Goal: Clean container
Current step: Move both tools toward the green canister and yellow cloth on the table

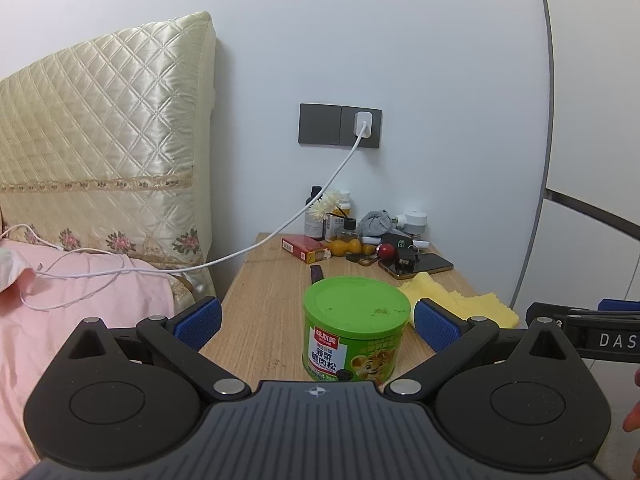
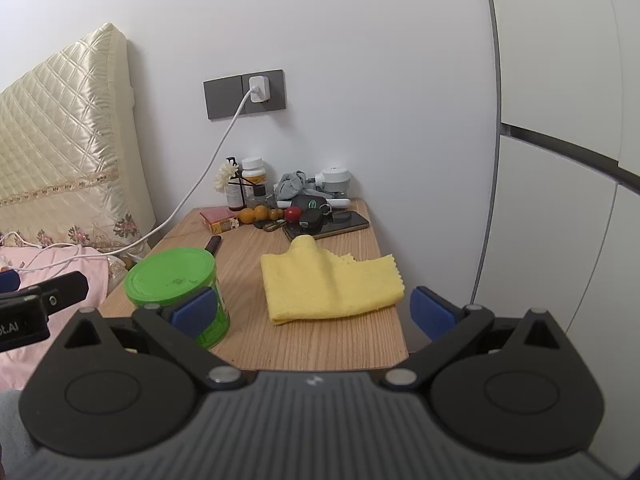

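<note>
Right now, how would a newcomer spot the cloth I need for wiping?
Find the wooden bedside table beside the bed. On its front right part, right of the green-lidded can, lies a folded yellow cloth. It is the only flat, soft, zigzag-edged thing there.

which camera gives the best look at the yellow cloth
The right wrist view: the yellow cloth lies whole and unblocked on the table. In the left wrist view only a strip shows, behind the left gripper's finger.

Two close forward views, shared nightstand [image 1: 260, 300].
</note>
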`<state>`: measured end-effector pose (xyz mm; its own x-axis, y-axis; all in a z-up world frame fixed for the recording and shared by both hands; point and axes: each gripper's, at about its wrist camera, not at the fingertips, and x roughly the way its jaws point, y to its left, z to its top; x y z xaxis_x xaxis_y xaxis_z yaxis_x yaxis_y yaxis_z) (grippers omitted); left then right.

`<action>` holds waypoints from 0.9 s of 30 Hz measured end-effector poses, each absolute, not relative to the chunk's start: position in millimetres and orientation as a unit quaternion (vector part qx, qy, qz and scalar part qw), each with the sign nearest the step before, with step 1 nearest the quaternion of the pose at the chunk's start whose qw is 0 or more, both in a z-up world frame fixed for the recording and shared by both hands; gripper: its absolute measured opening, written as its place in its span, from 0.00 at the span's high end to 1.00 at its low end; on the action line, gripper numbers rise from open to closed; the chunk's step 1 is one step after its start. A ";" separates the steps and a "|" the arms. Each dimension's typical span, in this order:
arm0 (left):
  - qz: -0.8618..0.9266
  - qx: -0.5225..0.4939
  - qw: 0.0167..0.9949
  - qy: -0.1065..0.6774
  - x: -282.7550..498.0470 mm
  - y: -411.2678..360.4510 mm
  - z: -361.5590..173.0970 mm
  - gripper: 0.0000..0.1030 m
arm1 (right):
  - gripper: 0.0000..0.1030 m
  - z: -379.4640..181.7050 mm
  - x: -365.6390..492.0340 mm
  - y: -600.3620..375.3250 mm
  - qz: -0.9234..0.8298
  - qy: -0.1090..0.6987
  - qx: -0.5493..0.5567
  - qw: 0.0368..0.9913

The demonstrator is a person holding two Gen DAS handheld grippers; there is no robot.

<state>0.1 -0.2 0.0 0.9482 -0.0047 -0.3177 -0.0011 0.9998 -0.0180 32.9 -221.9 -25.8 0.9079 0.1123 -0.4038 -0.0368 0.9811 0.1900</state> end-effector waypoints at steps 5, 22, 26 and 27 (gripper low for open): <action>0.002 0.001 0.987 0.161 2.3 -7.5 -1.2 0.00 | 0.00 -30.2 35.9 -218.3 0.039 0.211 0.096 0.972; -0.002 -0.019 0.989 0.149 6.2 0.2 -18.8 0.00 | 0.00 -43.1 38.9 -213.8 0.055 0.187 0.119 0.974; 0.003 -0.021 0.990 0.143 4.2 2.3 -18.9 0.00 | 0.00 -42.9 41.5 -212.4 0.057 0.188 0.105 0.975; 0.002 -0.020 0.989 0.144 5.8 3.0 -18.6 0.00 | 0.00 -43.5 42.3 -214.2 0.062 0.189 0.114 0.973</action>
<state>5.8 3.0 -18.6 0.9583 -0.0020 -0.2858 -0.0098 0.9992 -0.0398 42.3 -214.2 -43.5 0.9207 0.1633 -0.3545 -0.0772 0.9665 0.2446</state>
